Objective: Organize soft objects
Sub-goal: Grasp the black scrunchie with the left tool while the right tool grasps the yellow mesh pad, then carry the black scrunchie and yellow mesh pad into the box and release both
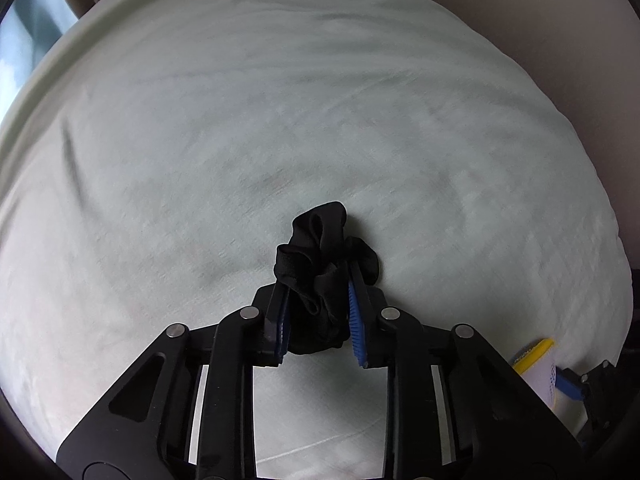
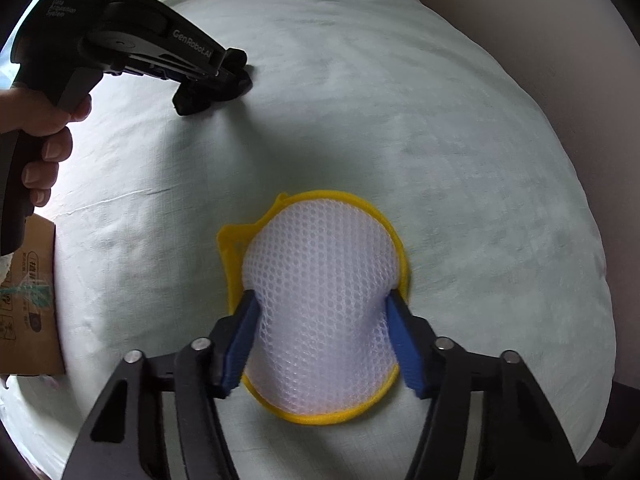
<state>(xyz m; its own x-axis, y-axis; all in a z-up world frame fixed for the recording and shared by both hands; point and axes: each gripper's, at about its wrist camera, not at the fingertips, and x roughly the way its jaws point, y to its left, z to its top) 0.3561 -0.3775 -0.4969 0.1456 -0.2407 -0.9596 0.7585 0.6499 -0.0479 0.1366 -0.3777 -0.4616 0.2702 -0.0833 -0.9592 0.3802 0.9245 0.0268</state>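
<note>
"GenRobot.AI" marks the left hand-held gripper point(image 2: 224, 80) clamping black cloth point(image 1: 320, 264).

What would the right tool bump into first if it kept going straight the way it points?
Nothing stands in between: the right tool is already pinching the yellow-edged white mesh pad. Going on, it would likely press that pad into the pale green bed cover right beneath it; how far the cover gives is unclear.
</note>
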